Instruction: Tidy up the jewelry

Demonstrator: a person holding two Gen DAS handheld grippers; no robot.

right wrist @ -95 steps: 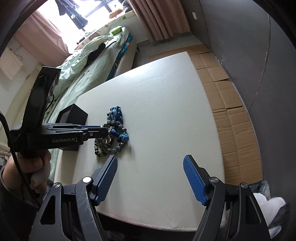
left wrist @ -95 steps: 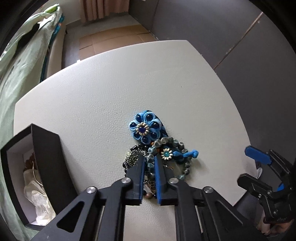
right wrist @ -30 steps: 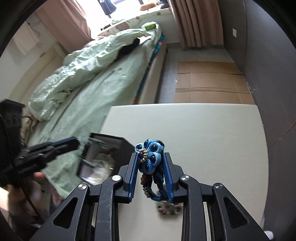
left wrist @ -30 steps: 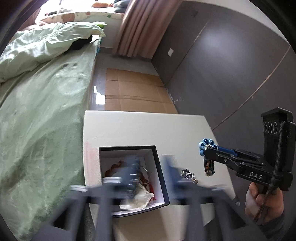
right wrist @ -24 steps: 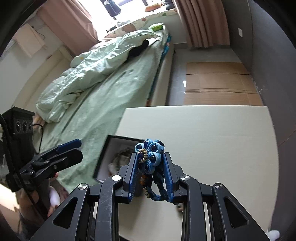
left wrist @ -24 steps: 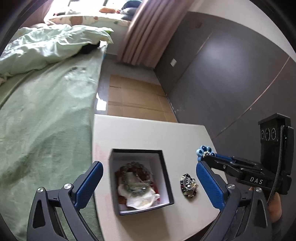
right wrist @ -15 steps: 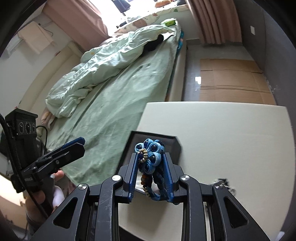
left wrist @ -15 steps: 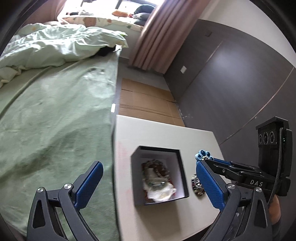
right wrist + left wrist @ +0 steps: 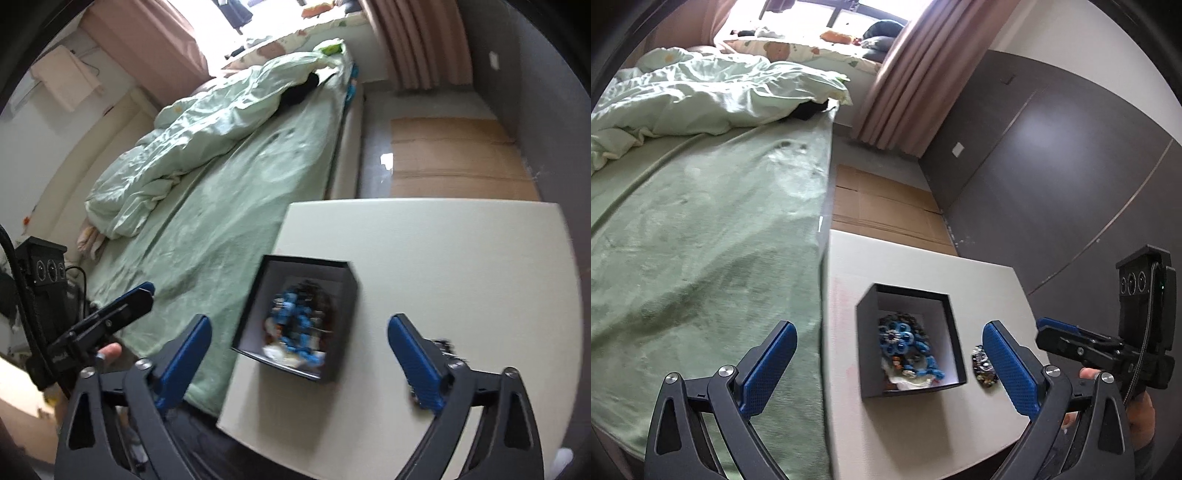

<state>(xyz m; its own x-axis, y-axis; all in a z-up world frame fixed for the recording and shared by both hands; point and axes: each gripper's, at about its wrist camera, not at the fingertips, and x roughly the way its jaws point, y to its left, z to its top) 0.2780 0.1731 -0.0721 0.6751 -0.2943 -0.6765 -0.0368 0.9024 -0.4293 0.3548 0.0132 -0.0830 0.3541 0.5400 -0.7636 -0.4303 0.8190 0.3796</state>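
A black box (image 9: 868,354) with a white inside stands on the white table (image 9: 916,273). A blue flower bracelet (image 9: 899,338) lies in it on other beads and a white bag; it looks blurred in the right wrist view (image 9: 293,321). A dark beaded piece (image 9: 983,365) lies on the table right of the box. My left gripper (image 9: 886,365) is open and empty, above the box. My right gripper (image 9: 299,350) is open and empty over the box (image 9: 332,373); it also shows in the left wrist view (image 9: 1056,332).
A bed with a green cover (image 9: 701,229) and crumpled duvet (image 9: 713,99) runs along the table's left edge. Cardboard sheets (image 9: 882,206) cover the floor beyond the table. A dark wall (image 9: 1052,177) stands to the right. The left gripper shows in the right wrist view (image 9: 122,306).
My right gripper opened and the blue flower bracelet now lies in the box. Earlier my left gripper let its beads go into the box. Both grippers have drawn back.
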